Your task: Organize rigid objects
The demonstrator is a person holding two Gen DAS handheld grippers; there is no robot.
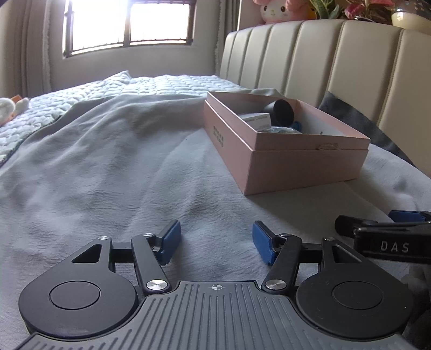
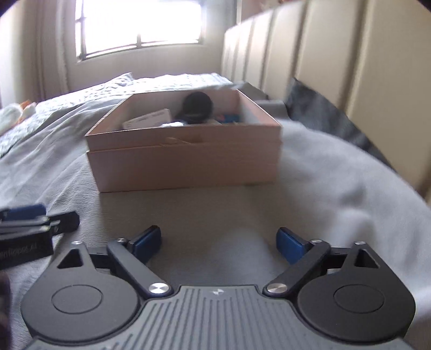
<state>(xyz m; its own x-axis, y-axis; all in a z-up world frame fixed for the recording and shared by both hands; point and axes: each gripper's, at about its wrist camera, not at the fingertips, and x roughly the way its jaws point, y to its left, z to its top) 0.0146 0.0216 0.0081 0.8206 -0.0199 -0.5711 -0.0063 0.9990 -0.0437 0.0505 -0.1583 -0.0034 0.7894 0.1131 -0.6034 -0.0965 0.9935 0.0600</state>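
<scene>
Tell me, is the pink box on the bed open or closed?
Open. The pink box has no lid on top, and a black round object and a white carton show inside it.

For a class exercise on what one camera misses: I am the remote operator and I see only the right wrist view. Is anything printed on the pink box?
Observer: Yes. The left wrist view shows a column of small dark characters on the long side of the pink box; too small to read.
Operator: What stands above the headboard?
Observer: A pink and white plush toy sits on top of the padded headboard.
Operator: The white thing in the box is blurred for me. What is it?
Observer: A small white carton, lying beside the black cylindrical object.
</scene>
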